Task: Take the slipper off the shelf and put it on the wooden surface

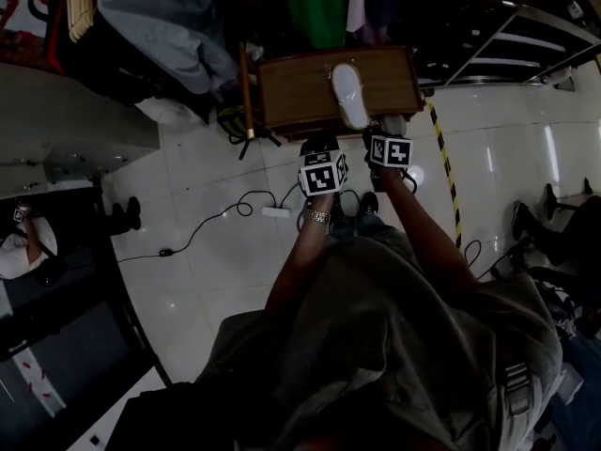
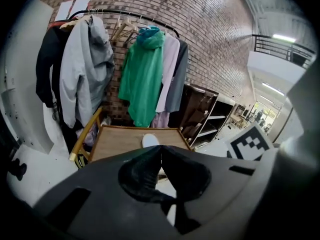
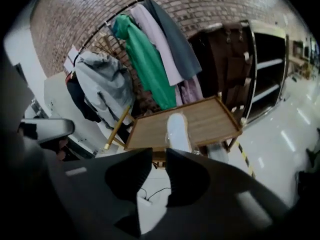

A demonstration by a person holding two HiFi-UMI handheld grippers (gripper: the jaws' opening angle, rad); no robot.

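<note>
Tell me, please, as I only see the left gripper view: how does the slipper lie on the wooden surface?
Observer: The head view shows the slipper lying lengthwise on the wooden surface, its near end reaching the front edge.
Operator: Is the right claw holding anything?
Observer: No. In its own view, the right claw has its jaws slightly apart, with nothing between them.
Operator: Any hazards underfoot?
Observer: A white power strip with its cable lies on the floor before the table.
</note>
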